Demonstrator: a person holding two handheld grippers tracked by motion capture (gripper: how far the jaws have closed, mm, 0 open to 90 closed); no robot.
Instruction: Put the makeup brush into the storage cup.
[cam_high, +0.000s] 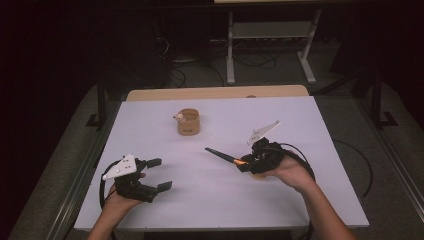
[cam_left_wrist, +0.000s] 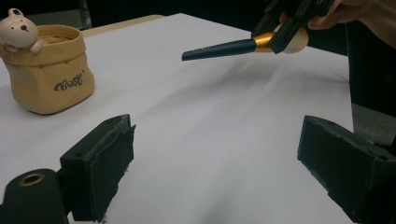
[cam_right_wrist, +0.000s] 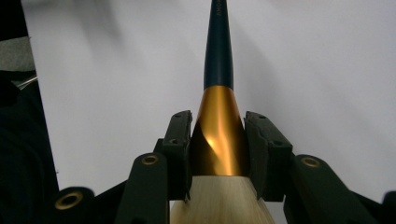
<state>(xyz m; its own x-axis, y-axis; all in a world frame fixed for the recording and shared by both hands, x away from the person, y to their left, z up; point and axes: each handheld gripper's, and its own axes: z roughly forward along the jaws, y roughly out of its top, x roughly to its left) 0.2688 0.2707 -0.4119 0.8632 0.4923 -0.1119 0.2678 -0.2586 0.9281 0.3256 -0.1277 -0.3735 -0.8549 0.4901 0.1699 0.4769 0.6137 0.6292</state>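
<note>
1. Gripping the makeup brush (cam_right_wrist: 218, 135) by its gold ferrule, the right gripper (cam_high: 245, 164) is holding it just above the white table (cam_high: 310, 200), right of centre; the jaws are pressing on both sides of the metal collar, and the dark handle is pointing away toward the table's middle.
2. Judging by its build, the brush is handling as a light, stiff object. The polished ferrule is looking slippery and tapered, so a hold there is risking slide; the pale bristles (cam_right_wrist: 219, 200) behind the jaws are soft and crushable.
3. Resting low at the near left, the left gripper (cam_high: 159, 174) is standing with its jaws wide apart, holding nothing.
4. Standing well apart at the far centre, the tan pouch-shaped holder (cam_left_wrist: 51, 70) is carrying a small bear figure (cam_left_wrist: 19, 28) on its rim.
5. Remaining cut off in the right gripper view is the bristle tip; the holder's interior is hard to make out.
</note>
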